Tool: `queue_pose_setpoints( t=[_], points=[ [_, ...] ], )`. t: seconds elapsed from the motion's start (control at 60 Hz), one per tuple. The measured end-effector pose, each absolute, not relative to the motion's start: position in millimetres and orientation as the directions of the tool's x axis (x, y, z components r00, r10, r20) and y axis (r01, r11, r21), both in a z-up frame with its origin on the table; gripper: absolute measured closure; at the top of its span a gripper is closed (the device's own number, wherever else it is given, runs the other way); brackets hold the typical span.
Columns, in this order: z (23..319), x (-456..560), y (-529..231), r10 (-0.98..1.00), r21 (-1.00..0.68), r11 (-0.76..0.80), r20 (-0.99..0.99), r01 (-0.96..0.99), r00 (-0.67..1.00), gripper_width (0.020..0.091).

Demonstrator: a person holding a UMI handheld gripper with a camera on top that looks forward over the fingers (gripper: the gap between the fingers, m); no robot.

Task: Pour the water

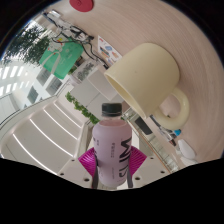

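My tongs (113, 160) are closed on a small bottle (113, 145) with a dark cap and a pale pink label, both magenta pads (92, 160) pressing its sides, so the bottle rides upright between the fingers. Just ahead and above it hangs a cream-coloured mug (145, 78), tilted on its side with its open mouth turned toward the left and its handle (178, 108) pointing down toward the right; I cannot tell what holds it there. Below and beyond lies a white slatted surface (45, 125), and something green (55, 62) sits farther off. I judge I am at the carry-and-align step: the bottle is gripped, brought near the mug, but not yet tipped. The cap looks to be on, which would block any pour. Next I need to bring the bottle's neck to the mug's mouth and tilt steadily, keeping my squeeze firm.
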State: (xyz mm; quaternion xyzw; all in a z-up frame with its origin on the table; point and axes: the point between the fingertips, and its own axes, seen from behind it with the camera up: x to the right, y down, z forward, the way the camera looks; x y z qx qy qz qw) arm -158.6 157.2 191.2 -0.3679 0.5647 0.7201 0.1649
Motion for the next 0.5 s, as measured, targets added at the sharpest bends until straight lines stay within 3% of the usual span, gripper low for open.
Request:
queue_pose_setpoints(
  t=[0.133, 0.217, 0.283, 0.35, 0.4, 0.45, 0.5],
  points=[
    [194, -162, 159, -0.191, 0.674, -0.348, -0.731, -0.651, -0.655, 0.0711],
    [211, -170, 152, -0.163, 0.52, -0.438, -0.848, -0.733, -0.504, 0.0711],
    [222, -171, 138, -0.037, 0.218, -0.547, -0.971, -0.808, -0.237, 0.0711],
    [273, -151, 151, 0.097, -0.075, -0.525, -0.995, -0.848, 0.028, 0.0709],
    [299, -127, 142, 0.276, -0.371, -0.461, -0.924, -0.806, 0.267, 0.0709],
    [333, -92, 165, 0.294, -0.575, -0.326, -0.816, -0.751, 0.497, 0.0701],
    [345, -43, 157, 0.348, -0.792, -0.158, -0.604, -0.59, 0.717, 0.07]
  ],
)
